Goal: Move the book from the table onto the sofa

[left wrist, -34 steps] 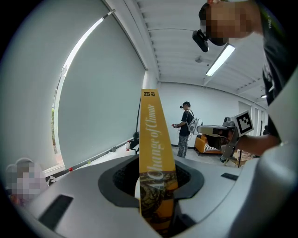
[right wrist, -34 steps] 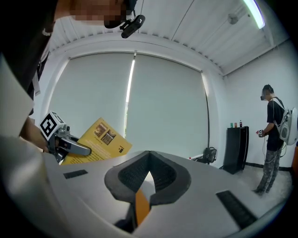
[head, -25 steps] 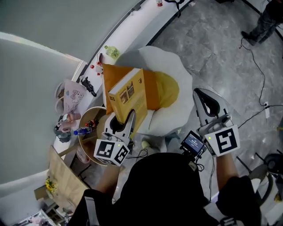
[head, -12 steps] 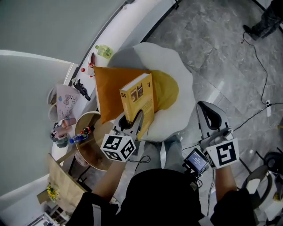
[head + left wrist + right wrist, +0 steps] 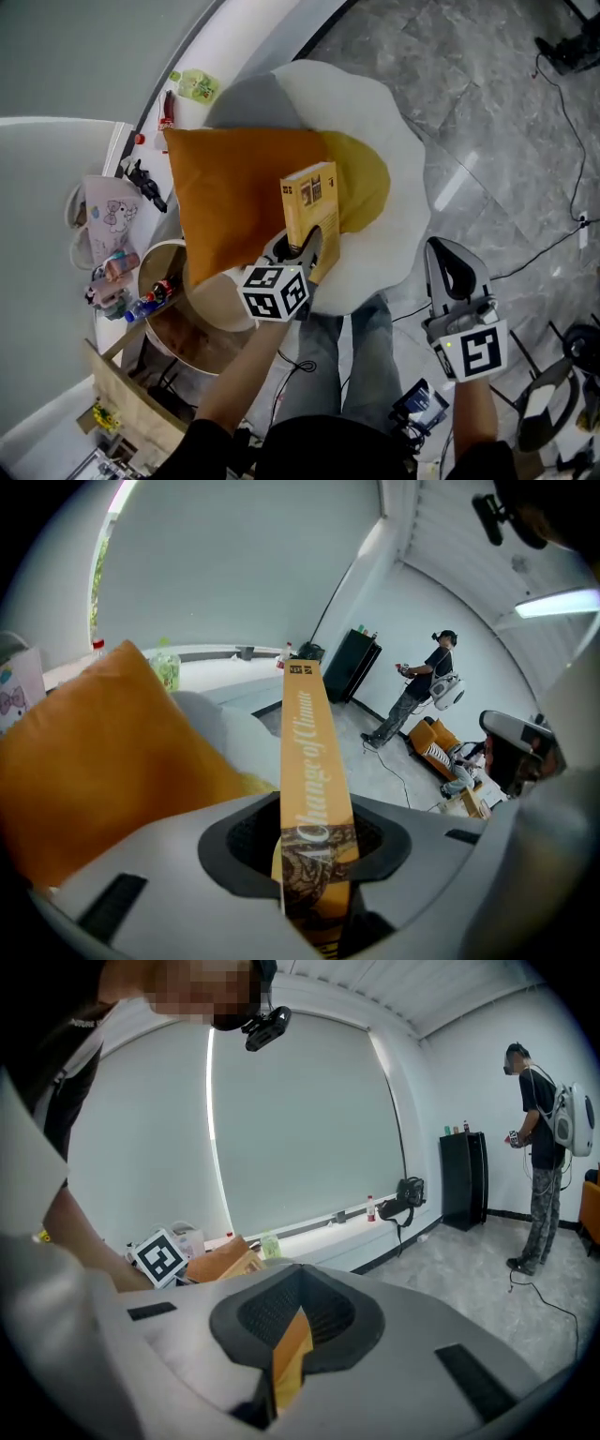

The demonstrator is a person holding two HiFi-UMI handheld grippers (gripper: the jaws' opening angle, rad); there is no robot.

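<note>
The yellow book (image 5: pixel 314 208) stands on edge, with my left gripper (image 5: pixel 305 251) shut on its near end. It hangs over the egg-shaped sofa (image 5: pixel 398 159), white with a yellow middle, right beside the orange cushion (image 5: pixel 234 197). Whether the book touches the sofa I cannot tell. In the left gripper view the book's spine (image 5: pixel 305 742) runs up from between the jaws of the left gripper (image 5: pixel 314 860), with the cushion (image 5: pixel 103 761) to its left. My right gripper (image 5: pixel 441 249) is off the sofa's right edge over the floor, jaws together and holding nothing. In its own view the right gripper (image 5: pixel 286 1354) shows only an orange sliver in the slit.
A round wooden table (image 5: pixel 183 323) with small bottles stands left of the sofa, and a white printed bag (image 5: pixel 103 216) lies beyond it. A green bottle (image 5: pixel 197 86) rests on the window ledge. Cables (image 5: pixel 562 197) cross the grey floor. A person (image 5: pixel 544 1147) stands far off near a black cabinet (image 5: pixel 466 1180).
Both grippers have come down. The book has sunk with the left gripper from high over the cushion to low beside it, near the sofa's yellow middle.
</note>
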